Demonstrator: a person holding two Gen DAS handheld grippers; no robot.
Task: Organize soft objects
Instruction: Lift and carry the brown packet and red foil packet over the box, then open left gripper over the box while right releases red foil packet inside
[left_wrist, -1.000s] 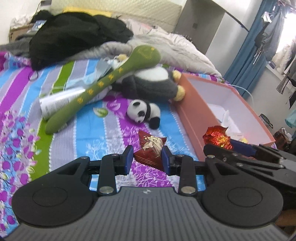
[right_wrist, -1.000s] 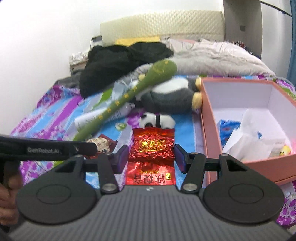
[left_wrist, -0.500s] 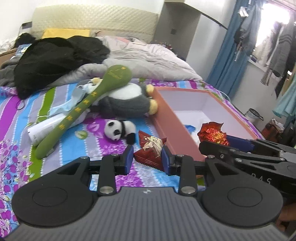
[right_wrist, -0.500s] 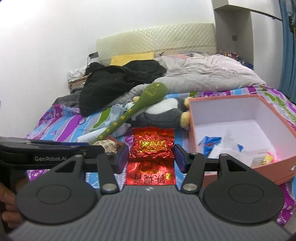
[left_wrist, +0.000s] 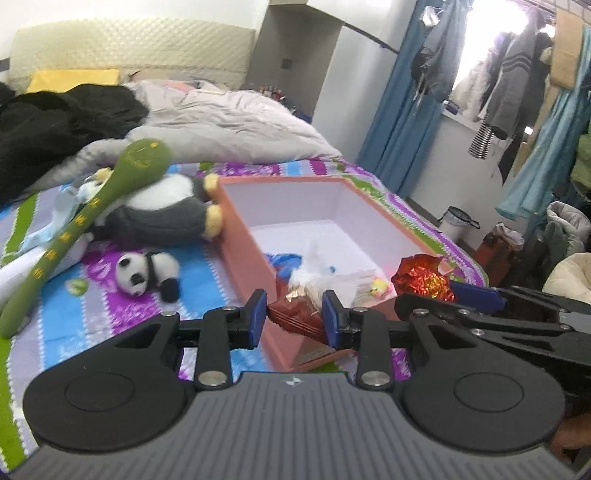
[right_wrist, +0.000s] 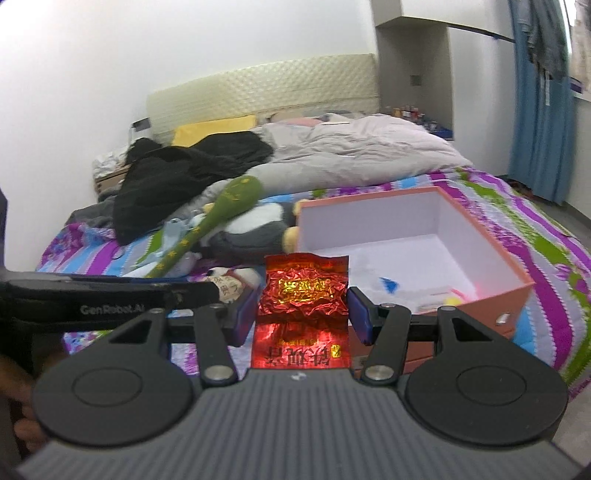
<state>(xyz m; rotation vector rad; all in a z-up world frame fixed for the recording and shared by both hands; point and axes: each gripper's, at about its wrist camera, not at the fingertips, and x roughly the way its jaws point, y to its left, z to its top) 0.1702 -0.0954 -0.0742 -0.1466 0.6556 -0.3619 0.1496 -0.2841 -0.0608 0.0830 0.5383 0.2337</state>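
Both my grippers are carrying their loads from the bed toward the box (left_wrist: 240, 236): left gripper (left_wrist: 294, 315) fingers are clenching the brown packet (left_wrist: 295, 317), right gripper (right_wrist: 302, 312) fingers the red foil packet (right_wrist: 304, 291). Both packets are now hanging at the box's near edge, so release into it is approaching.

Salmon-pink box (left_wrist: 243, 236), white inside; striped purple-blue-green sheet (left_wrist: 207, 266); black-and-white panda (left_wrist: 146, 271); shiny red packet (right_wrist: 303, 291).

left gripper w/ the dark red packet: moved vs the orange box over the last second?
Yes. The left gripper, shut on the dark red packet, has swung right: earlier it was over bedsheet left of the orange box; now it is at the box's near corner.
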